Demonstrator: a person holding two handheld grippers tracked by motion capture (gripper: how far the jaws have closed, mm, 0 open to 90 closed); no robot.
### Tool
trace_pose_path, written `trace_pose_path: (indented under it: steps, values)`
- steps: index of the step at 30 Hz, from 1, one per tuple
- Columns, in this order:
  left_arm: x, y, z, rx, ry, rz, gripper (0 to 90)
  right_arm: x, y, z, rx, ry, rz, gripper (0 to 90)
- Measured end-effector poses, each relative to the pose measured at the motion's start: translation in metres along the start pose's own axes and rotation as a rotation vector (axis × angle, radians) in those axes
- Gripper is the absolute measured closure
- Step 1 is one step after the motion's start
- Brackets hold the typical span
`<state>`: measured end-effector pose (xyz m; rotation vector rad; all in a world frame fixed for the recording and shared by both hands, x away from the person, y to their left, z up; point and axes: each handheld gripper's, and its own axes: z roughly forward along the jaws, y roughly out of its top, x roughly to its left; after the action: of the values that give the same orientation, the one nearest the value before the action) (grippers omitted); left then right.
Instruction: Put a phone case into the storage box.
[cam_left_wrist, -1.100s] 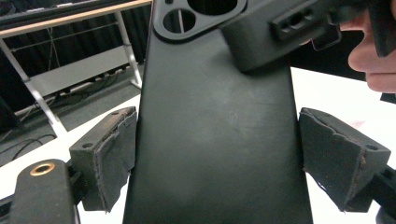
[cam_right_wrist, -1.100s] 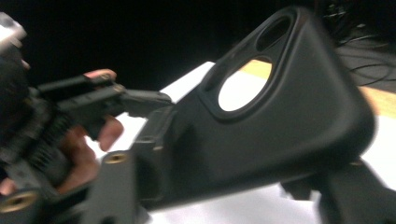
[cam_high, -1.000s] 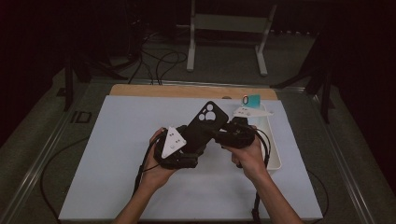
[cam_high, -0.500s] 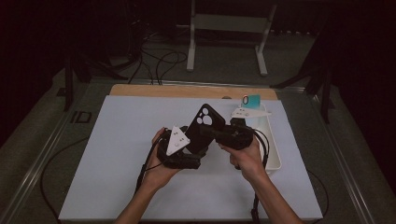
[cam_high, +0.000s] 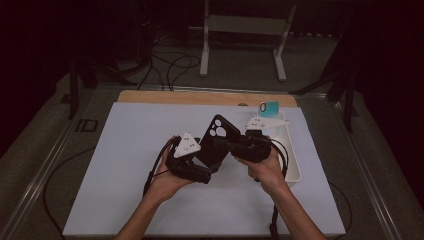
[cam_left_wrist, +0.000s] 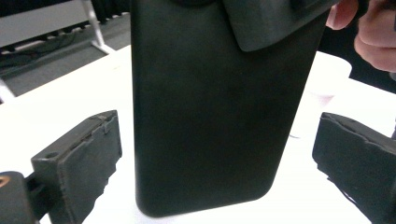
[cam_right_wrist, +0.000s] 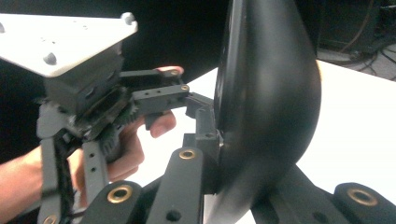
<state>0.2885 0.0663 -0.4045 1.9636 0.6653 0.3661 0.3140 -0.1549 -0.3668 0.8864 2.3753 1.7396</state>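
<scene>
Above the middle of the white tabletop (cam_high: 125, 165), a black phone case (cam_high: 214, 142) stands tilted between my two hands, its camera cut-outs uppermost. My right tool (cam_high: 234, 146) is pressed together on the case: in the right gripper view its jaws pinch the case (cam_right_wrist: 271, 107) edge-on, so the case appears as a thin dark slab rising from between them. My left tool (cam_high: 207, 167) sits at the lower end of the case. Its jaws have just been opening, and in the left gripper view they stand spread, one pad (cam_left_wrist: 88, 163) on either side of the case (cam_left_wrist: 215, 112), with white tabletop visible in the gap on both sides, so the pads do not touch it. The case is thus between the left jaws but carried by the right tool alone. In that same view a jaw of the right tool overlaps the upper corner of the case. A white tray (cam_high: 292, 155) lies on the tabletop just beyond my right hand (cam_high: 267, 170), and a small teal object (cam_high: 268, 107) stands near the far edge.
</scene>
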Motion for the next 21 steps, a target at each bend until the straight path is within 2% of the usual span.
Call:
trace_pose_path:
  steps: [2,4,7,10,12,14,16,21]
  values:
    - [0.000,0.000,-0.001,-0.005,-0.013,0.002,7.7,0.002,0.000,0.000,0.006,0.018,-0.020,85.9]
    - [0.000,0.000,-0.003,-0.021,-0.050,-0.001,13.7,0.005,0.000,0.000,0.010,0.035,-0.040,86.0]
    - [0.001,0.000,-0.003,-0.018,-0.076,0.006,16.9,0.010,0.001,-0.001,0.014,0.056,-0.069,85.9]
    - [0.003,-0.001,-0.003,-0.006,-0.153,-0.009,19.3,0.012,0.002,-0.001,0.039,0.087,-0.101,86.1]
    - [0.002,-0.002,-0.002,0.008,-0.163,0.004,19.0,0.013,0.001,0.000,0.046,0.106,-0.121,86.0]
    - [0.003,-0.003,-0.002,0.011,-0.165,0.009,22.9,0.014,0.001,0.000,0.052,0.114,-0.136,85.9]
    - [0.005,-0.003,-0.002,0.014,-0.192,-0.002,24.9,0.013,0.000,0.000,0.055,0.119,-0.141,85.9]
    - [0.007,-0.004,-0.001,0.023,-0.228,-0.019,26.7,0.010,-0.001,-0.001,0.056,0.137,-0.146,85.9]
